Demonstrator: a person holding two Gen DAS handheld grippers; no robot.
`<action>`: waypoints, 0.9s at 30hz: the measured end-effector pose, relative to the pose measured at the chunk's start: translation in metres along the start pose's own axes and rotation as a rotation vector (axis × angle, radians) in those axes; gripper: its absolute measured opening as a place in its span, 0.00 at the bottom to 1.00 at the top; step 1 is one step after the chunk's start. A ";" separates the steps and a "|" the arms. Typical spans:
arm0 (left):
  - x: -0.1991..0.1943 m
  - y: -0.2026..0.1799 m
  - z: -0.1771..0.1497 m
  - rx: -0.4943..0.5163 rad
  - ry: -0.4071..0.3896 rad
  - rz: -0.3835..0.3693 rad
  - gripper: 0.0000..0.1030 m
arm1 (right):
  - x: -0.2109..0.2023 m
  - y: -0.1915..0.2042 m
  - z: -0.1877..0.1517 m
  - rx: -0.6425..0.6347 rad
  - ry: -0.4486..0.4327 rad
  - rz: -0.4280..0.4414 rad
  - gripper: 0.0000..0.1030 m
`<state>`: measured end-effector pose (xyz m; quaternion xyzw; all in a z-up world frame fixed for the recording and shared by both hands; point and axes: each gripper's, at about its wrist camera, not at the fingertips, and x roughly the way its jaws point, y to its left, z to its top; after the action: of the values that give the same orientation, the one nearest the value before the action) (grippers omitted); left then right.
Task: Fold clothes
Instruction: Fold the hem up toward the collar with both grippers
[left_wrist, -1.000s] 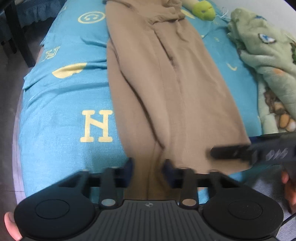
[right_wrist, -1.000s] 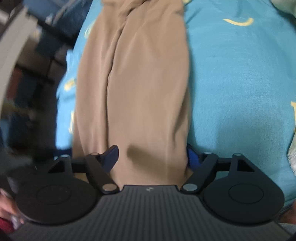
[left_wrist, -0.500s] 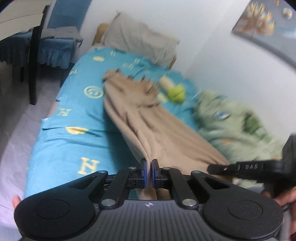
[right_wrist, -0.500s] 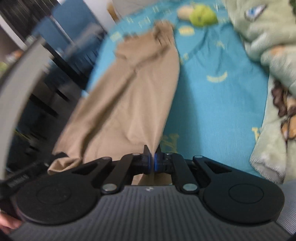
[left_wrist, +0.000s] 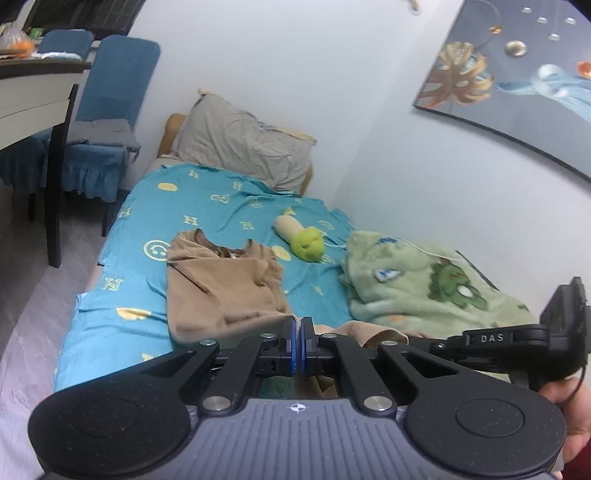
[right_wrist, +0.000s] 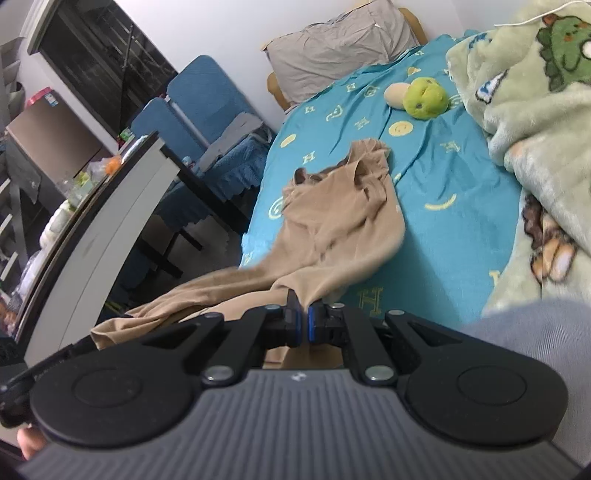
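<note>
Left gripper (left_wrist: 297, 341) and right gripper (right_wrist: 303, 325) each clamp the tan trousers' (right_wrist: 343, 225) hem above the bed's (left_wrist: 110, 332) near edge; uneven lifting could skew the fold

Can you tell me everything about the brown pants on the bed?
The tan trousers look like soft, thin, wrinkly cloth. The waist end lies rumpled on the blue sheet, toward the pillow. The leg end is lifted off the bed: the left gripper and the right gripper are each shut on its cloth, so it sags between them. In the right wrist view, part of a leg droops past the bed's edge.
</note>
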<state>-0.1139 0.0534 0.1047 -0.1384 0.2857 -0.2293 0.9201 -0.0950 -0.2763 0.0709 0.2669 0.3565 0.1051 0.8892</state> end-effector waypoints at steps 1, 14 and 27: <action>0.014 0.006 0.005 -0.004 0.002 0.011 0.02 | 0.005 0.000 0.006 -0.001 -0.001 -0.006 0.07; 0.209 0.084 0.035 0.118 0.039 0.200 0.03 | 0.169 -0.032 0.082 -0.029 0.047 -0.135 0.07; 0.335 0.164 0.005 0.058 0.257 0.321 0.02 | 0.309 -0.093 0.076 -0.008 0.216 -0.311 0.09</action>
<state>0.1903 0.0263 -0.1096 -0.0341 0.4123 -0.1036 0.9045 0.1814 -0.2675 -0.1127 0.1923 0.4865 -0.0041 0.8522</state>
